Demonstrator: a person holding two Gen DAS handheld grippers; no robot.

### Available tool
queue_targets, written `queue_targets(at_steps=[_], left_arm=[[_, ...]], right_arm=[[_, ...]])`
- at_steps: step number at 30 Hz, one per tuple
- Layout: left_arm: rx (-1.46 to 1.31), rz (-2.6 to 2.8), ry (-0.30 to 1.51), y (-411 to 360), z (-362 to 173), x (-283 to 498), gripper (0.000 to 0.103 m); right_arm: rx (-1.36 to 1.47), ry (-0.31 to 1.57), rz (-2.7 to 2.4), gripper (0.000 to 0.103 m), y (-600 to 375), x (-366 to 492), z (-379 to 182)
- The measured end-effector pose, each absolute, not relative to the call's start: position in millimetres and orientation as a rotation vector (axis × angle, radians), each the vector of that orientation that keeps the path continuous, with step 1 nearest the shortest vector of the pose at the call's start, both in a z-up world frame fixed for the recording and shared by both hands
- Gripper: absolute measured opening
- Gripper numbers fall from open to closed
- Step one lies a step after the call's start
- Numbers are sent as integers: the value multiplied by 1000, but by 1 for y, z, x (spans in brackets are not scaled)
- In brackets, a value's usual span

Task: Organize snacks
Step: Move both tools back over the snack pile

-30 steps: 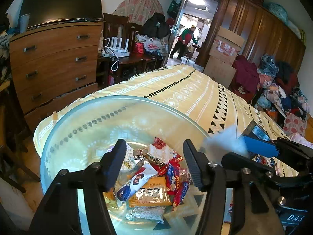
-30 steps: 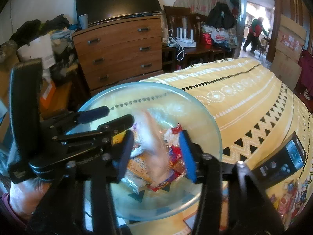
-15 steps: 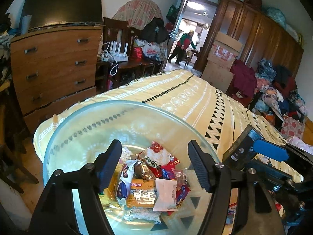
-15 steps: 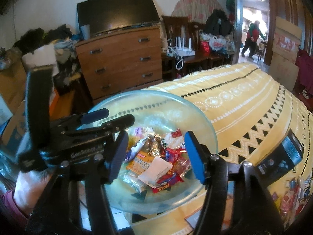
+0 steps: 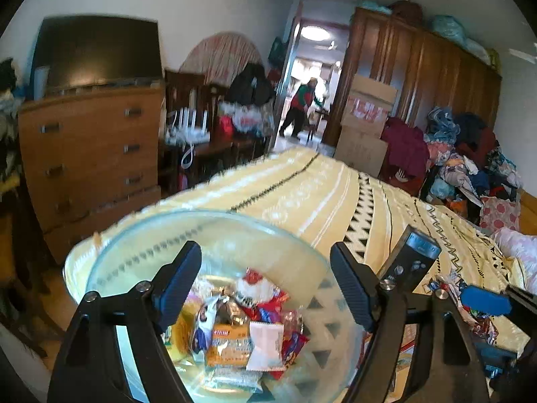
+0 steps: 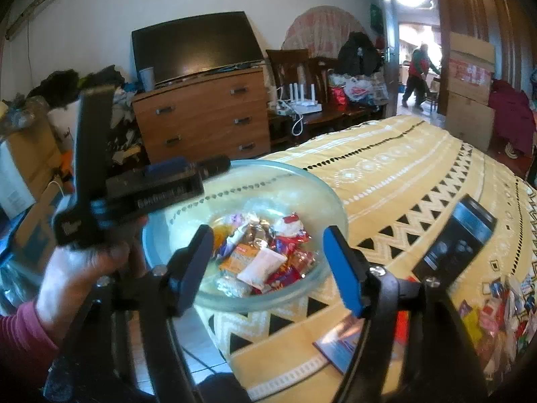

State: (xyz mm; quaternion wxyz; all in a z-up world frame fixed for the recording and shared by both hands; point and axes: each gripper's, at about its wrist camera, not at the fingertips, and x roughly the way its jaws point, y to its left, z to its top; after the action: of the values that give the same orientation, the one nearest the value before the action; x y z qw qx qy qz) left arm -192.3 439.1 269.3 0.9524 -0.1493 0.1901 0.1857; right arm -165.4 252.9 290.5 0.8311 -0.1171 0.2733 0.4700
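A clear glass bowl sits at the corner of the bed and holds a pile of wrapped snacks. A white packet lies on top of the pile. My left gripper hovers above and behind the bowl, its jaws opening with nothing between them. My right gripper is also back from the bowl, its jaws opening and empty. In the right wrist view a hand holds the left gripper at the bowl's left rim. More loose snacks lie on the bed cover to the right.
A black remote lies on the yellow patterned bed cover right of the bowl, and a small booklet near the front edge. A wooden dresser with a TV stands beyond the bed. A person moves in the far doorway.
The white packet seen blurred between the right gripper's fingers a second ago now lies in the bowl. Both grippers have drawn back from the bowl and their jaws stand wider.
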Motion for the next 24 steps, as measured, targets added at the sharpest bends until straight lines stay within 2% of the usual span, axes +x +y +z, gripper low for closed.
queue_targets(at_steps=[2,11,14,19,24], left_arm=[[-261,373,353,427,278,-196,88],[-149,350,176,384,313,-217,95],[-84,360,114,362,323,-224,103],[-18,331,122,318,326,-215,103],[-19,232,195,277,316,-193,103]], right_arm=[[-244,576,986,77,240,-169,289],[-246,532,879,78,173,-179,285],[-234,491,815,88,144,-184,290],[-278,368,617,103,98,-197,291],[-305,350,422,103,54,-205,278]])
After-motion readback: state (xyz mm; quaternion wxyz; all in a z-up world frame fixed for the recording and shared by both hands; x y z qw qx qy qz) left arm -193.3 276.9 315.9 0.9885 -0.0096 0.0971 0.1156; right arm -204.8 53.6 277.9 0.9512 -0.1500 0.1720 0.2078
